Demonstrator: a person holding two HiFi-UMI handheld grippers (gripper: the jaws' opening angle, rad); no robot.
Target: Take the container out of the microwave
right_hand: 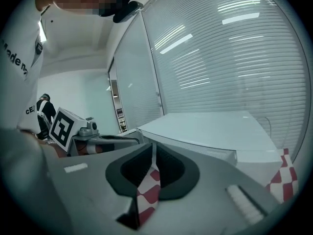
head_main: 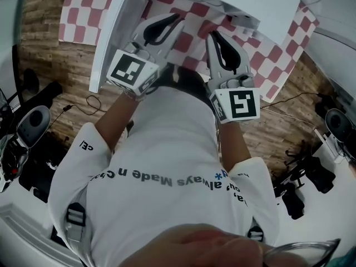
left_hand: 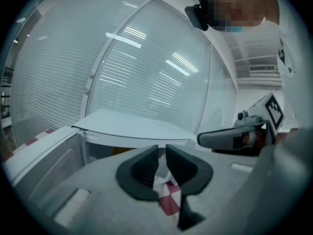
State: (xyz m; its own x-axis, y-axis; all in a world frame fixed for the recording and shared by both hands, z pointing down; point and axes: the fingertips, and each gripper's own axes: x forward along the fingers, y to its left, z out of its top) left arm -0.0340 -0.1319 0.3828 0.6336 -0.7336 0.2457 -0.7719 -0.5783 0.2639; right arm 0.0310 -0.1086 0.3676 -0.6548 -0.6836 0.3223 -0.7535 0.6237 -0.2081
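Beyond the left tool [left_hand: 162, 151] stands the microwave [left_hand: 132, 127].

microwave [head_main: 233, 4] on cloth [head_main: 278, 54] | left gripper [head_main: 177, 20] left of right gripper [head_main: 214, 36] | both before microwave, over cloth

A: The microwave [head_main: 261, 4] runs off the upper edge of the head view, and its white top covers the inside.
B: Left gripper view, centre-left: a yellowish patch [left_hand: 119, 150] in the cavity, too dim to name.
A: Checked cloth [head_main: 278, 60] mostly buried under the microwave. Dark gear [head_main: 28, 132] at the left edge, cut off, can't tell what it is.
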